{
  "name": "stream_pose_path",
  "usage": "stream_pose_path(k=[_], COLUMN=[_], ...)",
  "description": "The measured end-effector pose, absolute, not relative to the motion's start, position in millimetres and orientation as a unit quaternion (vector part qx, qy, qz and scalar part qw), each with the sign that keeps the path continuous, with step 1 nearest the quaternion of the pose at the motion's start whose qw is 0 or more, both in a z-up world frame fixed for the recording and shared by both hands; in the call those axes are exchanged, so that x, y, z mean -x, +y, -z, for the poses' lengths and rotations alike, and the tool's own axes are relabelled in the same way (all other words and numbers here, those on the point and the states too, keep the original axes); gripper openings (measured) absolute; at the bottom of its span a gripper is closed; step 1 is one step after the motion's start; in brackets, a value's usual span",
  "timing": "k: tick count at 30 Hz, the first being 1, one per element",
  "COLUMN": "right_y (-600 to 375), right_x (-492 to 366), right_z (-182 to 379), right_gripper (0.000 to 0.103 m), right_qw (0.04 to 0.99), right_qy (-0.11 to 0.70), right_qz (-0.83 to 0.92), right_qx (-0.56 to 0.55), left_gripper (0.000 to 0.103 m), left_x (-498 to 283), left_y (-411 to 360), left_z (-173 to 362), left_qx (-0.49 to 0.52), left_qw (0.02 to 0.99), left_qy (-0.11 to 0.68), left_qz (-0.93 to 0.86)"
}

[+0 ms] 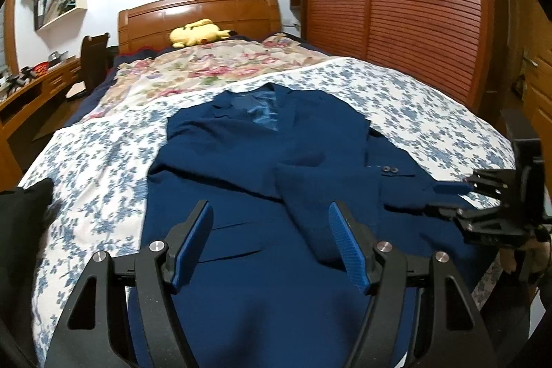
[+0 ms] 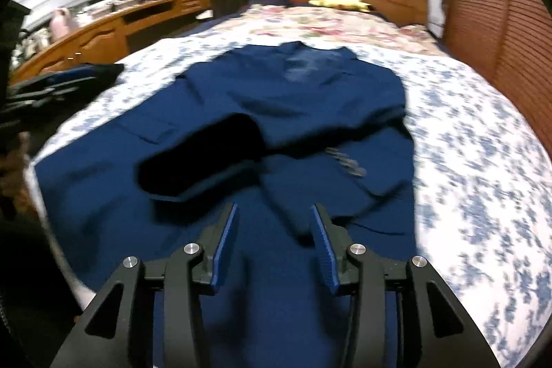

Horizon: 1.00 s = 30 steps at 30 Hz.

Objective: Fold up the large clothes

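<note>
Navy jacket (image 1: 262, 140) lies flat on the floral bedspread (image 1: 100, 161), sleeve folded across; yellow plush toy (image 1: 196, 31) at 12 o'clock by the headboard (image 1: 207, 9). Left gripper (image 1: 269, 212) and right gripper (image 2: 274, 212) hover above it, jaws apart, empty. Only the right view shows the desk (image 2: 103, 30) at 10 o'clock.

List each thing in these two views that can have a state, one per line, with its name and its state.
blue jacket: flat on the bed, front up, one sleeve folded across its front.
left gripper: open, nothing between its pads.
right gripper: open, above the jacket, holding nothing.
floral sheet: spread out under the jacket.
yellow plush toy: lying by the headboard.
wardrobe doors: shut.
</note>
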State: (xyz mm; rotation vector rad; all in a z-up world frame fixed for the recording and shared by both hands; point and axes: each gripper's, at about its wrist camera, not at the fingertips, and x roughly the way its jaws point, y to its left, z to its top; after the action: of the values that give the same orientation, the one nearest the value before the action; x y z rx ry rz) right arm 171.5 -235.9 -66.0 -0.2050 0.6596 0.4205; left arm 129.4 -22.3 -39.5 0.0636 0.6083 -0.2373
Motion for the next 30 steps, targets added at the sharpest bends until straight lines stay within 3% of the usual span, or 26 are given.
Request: stream_pose_path(k=[12, 18, 30], right_y=[-259, -265, -278], right_x=[-202, -197, -193], right_z=[110, 113, 112], right_gripper=[0.045, 0.046, 0.046], right_qw=[0.919, 0.921, 0.919], right_qy=[0.343, 0.332, 0.331], right_qz=[-0.186, -0.197, -0.214], right_qx=[0.054, 0.042, 0.022], left_gripper=[0.07, 0.061, 0.032], left_x=[-146, -154, -182], left_y=[-79, -111, -144], left_z=[47, 48, 66], left_qx=[-0.037, -0.069, -0.134], left_qw=[0.929, 0.919, 0.902], left_qy=[0.322, 0.333, 0.367], left_qz=[0.175, 0.197, 0.183])
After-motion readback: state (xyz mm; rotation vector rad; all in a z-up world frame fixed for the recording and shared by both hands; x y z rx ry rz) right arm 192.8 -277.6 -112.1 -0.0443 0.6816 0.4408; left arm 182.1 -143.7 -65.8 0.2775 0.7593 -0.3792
